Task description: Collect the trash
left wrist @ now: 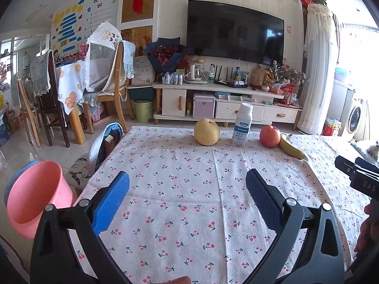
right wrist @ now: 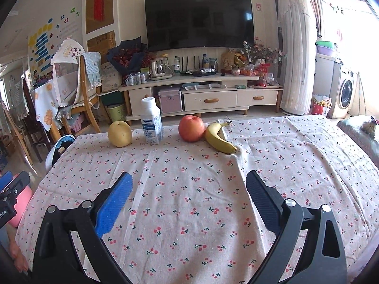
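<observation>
A white milk bottle stands upright at the far edge of the cherry-print table. A yellow pear lies to its left. A red apple and a banana lie to its right. A pink bin stands on the floor off the table's left side. My left gripper is open and empty above the near table. My right gripper is open and empty too. Its body shows at the right of the left wrist view.
A white and blue bag sits by the table's far left corner. Beyond stand a TV cabinet, wooden chairs and a washing machine. A cushion lies at the right.
</observation>
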`<state>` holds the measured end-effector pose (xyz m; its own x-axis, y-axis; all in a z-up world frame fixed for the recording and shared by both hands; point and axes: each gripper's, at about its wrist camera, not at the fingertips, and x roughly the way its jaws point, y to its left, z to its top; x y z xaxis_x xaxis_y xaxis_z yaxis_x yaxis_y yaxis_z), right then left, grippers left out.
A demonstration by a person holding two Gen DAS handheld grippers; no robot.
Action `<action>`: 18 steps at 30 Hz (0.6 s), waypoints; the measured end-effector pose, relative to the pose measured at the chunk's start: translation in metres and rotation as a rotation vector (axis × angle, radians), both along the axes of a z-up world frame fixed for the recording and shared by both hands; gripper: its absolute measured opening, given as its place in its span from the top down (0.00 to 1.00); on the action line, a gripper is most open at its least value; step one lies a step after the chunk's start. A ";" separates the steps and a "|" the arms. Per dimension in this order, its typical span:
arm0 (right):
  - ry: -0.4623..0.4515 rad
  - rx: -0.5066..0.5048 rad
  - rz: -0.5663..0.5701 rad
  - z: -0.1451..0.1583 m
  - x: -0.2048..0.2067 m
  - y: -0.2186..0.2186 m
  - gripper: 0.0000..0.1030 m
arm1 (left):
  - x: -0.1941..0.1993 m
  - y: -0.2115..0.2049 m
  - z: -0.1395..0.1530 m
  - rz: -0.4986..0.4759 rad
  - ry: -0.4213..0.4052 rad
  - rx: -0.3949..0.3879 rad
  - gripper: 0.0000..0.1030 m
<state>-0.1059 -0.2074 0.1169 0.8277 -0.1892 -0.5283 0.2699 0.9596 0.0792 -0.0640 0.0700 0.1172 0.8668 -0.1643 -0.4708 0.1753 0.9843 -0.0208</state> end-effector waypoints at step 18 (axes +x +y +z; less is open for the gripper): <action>0.114 -0.006 0.011 -0.030 0.018 0.001 0.07 | 0.014 -0.015 -0.016 -0.006 0.059 -0.001 0.04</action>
